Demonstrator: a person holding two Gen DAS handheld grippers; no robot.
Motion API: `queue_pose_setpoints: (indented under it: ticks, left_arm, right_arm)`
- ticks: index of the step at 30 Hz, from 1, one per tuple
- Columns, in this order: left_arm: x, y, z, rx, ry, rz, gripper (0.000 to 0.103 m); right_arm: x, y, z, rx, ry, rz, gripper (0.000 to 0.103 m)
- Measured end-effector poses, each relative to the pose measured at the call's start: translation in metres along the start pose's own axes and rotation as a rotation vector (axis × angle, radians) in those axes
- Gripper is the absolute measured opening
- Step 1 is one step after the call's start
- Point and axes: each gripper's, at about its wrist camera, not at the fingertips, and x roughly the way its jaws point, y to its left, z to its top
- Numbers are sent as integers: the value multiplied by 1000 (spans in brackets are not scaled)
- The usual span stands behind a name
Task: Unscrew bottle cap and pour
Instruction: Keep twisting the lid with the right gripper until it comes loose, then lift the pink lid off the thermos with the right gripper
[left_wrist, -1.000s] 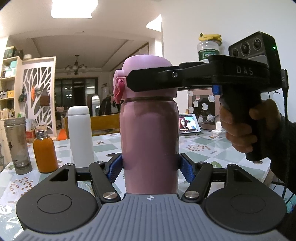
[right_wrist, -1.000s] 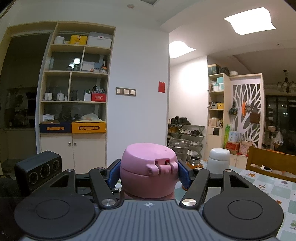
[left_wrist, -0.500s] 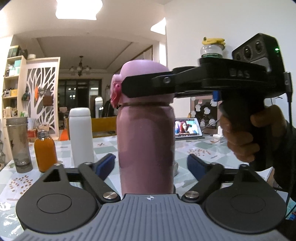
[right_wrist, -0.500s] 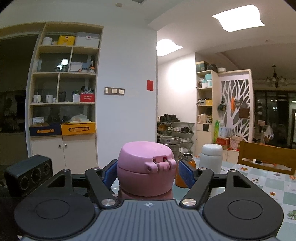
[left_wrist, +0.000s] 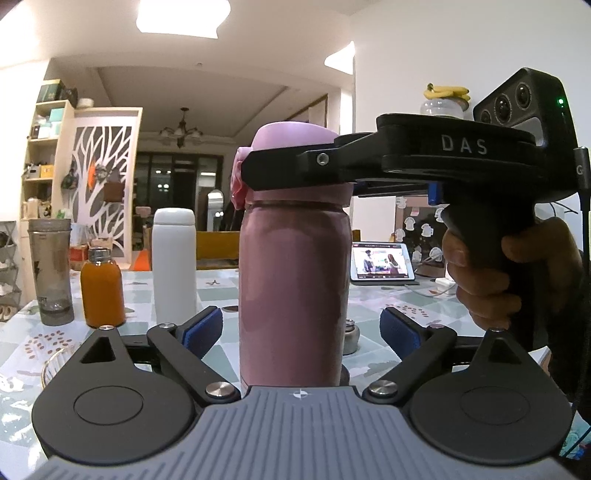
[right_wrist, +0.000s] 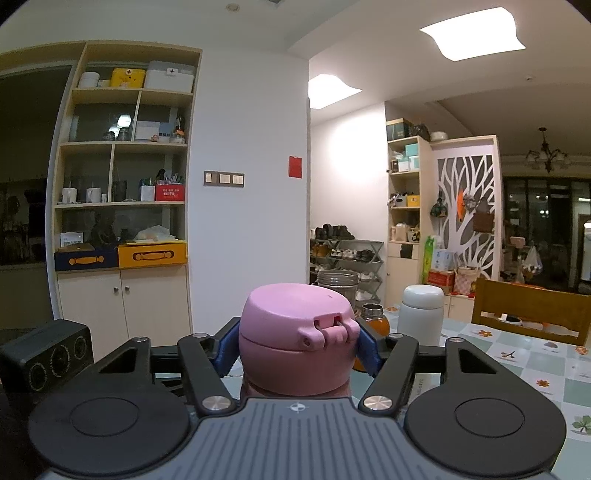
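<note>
A pink insulated bottle (left_wrist: 293, 288) stands upright on the patterned table (left_wrist: 22, 343). Its pink flip cap (right_wrist: 297, 347) is on top, hinge facing right in the right wrist view. My left gripper (left_wrist: 301, 326) is open, its blue pads apart on either side of the bottle body without touching it. My right gripper (right_wrist: 297, 345) is shut on the cap, blue pads pressed against both its sides. It also shows in the left wrist view (left_wrist: 295, 168), held level across the cap by a hand.
A white bottle (left_wrist: 173, 266), an orange-filled bottle (left_wrist: 102, 288) and a grey tumbler (left_wrist: 51, 271) stand at the left. A small metal cap-like object (left_wrist: 351, 338) sits just behind the pink bottle. A tablet (left_wrist: 382, 264) lies at the back right. A wooden chair (right_wrist: 532, 310) stands beyond the table.
My left gripper has let go of the bottle body and opened wide. My right gripper has stayed shut on the cap, whose hinge has turned further to the right.
</note>
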Motion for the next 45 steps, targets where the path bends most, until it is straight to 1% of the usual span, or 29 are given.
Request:
queue_pose_setpoints:
  ticks: [4,6,10,19,21,23,28,35,41,45]
  left_arm:
    - [-2,1,-1,-5,2,5,94]
    - [-3,2,-1,-9,1,6,94]
    - [-4,2,0,-10,-5,10,94]
    - [-11,3,4,-9,-28,17,94]
    - [-14,4,6,-9,-37,18,96]
    - [-16,4,8,-7,-42,18,99]
    - [-25,4,10,8,-54,25,103]
    - [-36,6,11,2,-55,43,103]
    - [-47,10,15,-8,-73,68,103]
    - [-54,11,16,-11,-77,85,103]
  right_arm:
    - [2,2,2,1,-3,3,66]
    - [-1,0,2,3,-31,8,66]
    - [-6,-1,9,4,-59,8,66]
    - [-11,3,15,-18,-66,-23,66]
    - [-13,3,16,-16,-67,-30,66]
    - [-16,4,17,-15,-66,-43,66]
    - [-25,6,17,-17,-56,-82,66]
    - [-39,10,13,-12,-38,-129,66]
    - [-57,13,4,5,-17,-170,66]
    - [-67,11,-4,28,-7,-183,66]
